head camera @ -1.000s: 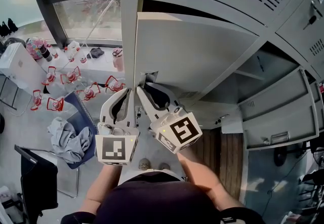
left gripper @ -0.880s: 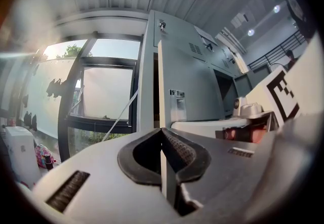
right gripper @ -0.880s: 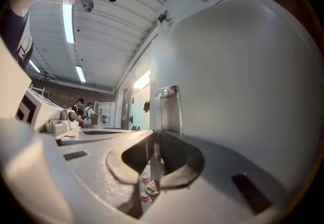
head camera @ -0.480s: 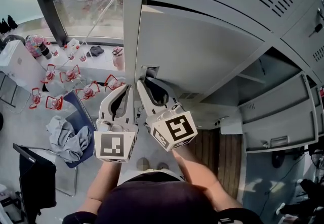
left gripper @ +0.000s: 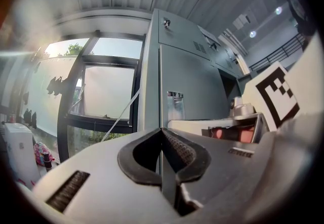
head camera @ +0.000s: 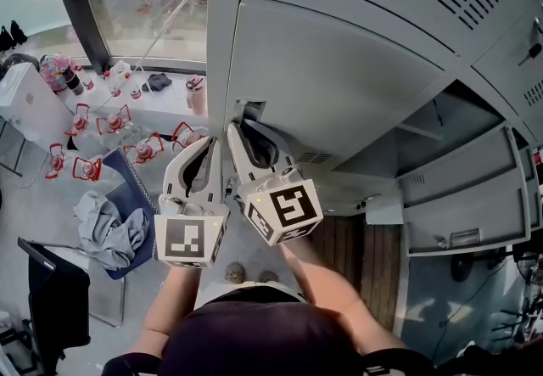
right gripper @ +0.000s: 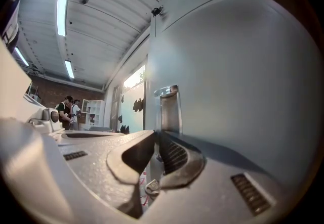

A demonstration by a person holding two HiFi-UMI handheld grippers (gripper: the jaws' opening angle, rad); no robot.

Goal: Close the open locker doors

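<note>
The leftmost locker door (head camera: 331, 77) lies almost flush with the locker frame (head camera: 219, 43). Whether its catch has engaged cannot be seen. The right hand-held gripper (head camera: 237, 130) has its jaws drawn together, with the tips against the door just below the latch handle (head camera: 246, 111). It is unclear whether a thin lip of the handle is nipped between them. The left hand-held gripper (head camera: 210, 152) is also closed, on nothing, and hovers just left of the latch handle without touching the door.

The likeliest failure is a door that only looks shut. If the push ends before the catch takes, the door may swing back out. The push also lands close to the latch handle at the door's free edge, so the narrow tips could skid into the handle's recess or off the edge. They could then jam between door and frame. If a lip is pinched, pulling away without opening the jaws would drag the door open again. Well to the right of the latch handle, another open door (head camera: 467, 204) waits and could easily be overlooked.
</note>
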